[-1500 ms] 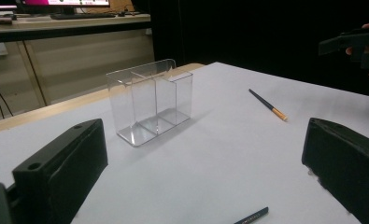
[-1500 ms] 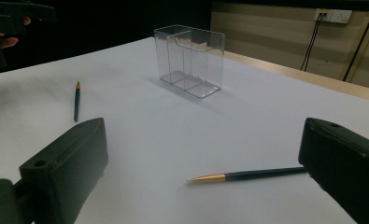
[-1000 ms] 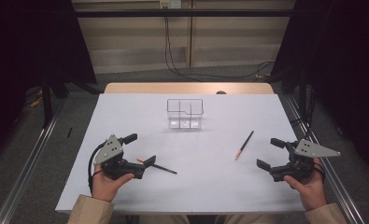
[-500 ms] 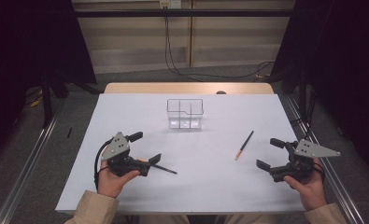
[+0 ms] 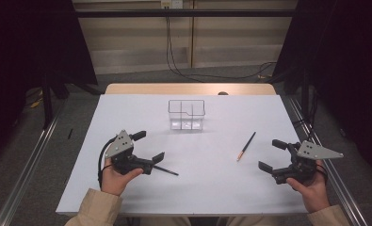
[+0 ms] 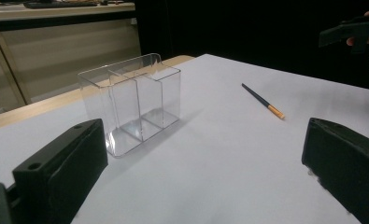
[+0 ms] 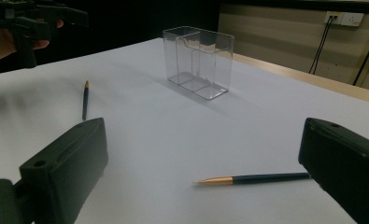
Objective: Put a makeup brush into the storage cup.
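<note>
A clear divided organizer (image 5: 187, 114) stands at the table's far middle; it is also the clear box (image 6: 131, 107) and the clear box (image 7: 198, 60) in the two gripper views. A dark pen (image 5: 165, 171) lies just right of my left gripper (image 5: 149, 146), which is open with nothing between its jaws. A second pen with an orange tip (image 5: 246, 146) lies left of my right gripper (image 5: 270, 155), also open. In the right gripper view that pen (image 7: 252, 178) lies low between the jaws, and the far pen (image 7: 85, 100) lies at the left.
A white sheet (image 5: 212, 188) covers the table, with a wooden strip (image 5: 188, 88) at its far edge. Metal rails run along both sides. The other hand's gripper (image 6: 355, 32) shows at the top right of the left gripper view.
My left gripper has moved to the right, closer to the dark pen. The right gripper and both pens have stayed put.
</note>
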A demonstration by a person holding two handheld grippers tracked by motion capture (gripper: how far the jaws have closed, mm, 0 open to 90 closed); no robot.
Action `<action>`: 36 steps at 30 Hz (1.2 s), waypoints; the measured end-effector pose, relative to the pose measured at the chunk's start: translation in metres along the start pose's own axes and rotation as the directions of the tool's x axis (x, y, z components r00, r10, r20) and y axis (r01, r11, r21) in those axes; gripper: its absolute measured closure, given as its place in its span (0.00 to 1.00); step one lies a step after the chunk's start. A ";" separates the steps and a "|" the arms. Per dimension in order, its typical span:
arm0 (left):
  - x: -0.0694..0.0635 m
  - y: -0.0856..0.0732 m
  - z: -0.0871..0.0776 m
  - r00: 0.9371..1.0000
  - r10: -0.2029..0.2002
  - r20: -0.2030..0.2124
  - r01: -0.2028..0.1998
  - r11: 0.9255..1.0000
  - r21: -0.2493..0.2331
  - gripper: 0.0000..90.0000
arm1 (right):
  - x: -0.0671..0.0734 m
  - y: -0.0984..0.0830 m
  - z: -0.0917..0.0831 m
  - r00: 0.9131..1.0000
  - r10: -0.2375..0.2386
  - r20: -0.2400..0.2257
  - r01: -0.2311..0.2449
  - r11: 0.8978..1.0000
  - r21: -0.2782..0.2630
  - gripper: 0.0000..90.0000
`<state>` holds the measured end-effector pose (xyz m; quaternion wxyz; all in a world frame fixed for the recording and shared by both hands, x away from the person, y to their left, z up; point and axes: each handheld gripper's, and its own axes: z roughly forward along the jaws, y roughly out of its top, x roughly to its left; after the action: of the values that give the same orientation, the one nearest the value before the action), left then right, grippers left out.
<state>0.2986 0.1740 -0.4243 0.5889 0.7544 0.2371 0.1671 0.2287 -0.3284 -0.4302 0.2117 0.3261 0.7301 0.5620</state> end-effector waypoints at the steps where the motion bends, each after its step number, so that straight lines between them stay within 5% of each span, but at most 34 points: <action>1: 0.000 0.000 0.000 1.000 0.002 -0.002 -0.002 1.000 0.003 0.00 | 0.000 0.000 0.000 1.000 0.000 0.000 0.000 1.000 0.000 0.01; 20: 0.008 0.001 0.002 0.999 0.000 0.034 -0.004 0.992 0.128 0.00 | 0.001 0.000 0.001 1.000 0.000 -0.008 0.000 1.000 0.006 0.01; 30: 0.012 0.000 0.007 0.998 0.007 0.065 -0.022 0.971 0.240 0.00 | 0.000 -0.001 0.002 1.000 0.000 -0.010 0.000 1.000 0.012 0.01; 36: 0.013 0.001 0.010 0.996 0.017 0.089 -0.046 0.944 0.327 0.00 | 0.000 -0.002 0.002 1.000 0.002 -0.017 -0.002 1.000 0.013 0.01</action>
<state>0.3155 0.1728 -0.4262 0.4617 0.8521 0.2242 0.1021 0.2297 -0.3272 -0.4323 0.2028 0.3236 0.7352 0.5601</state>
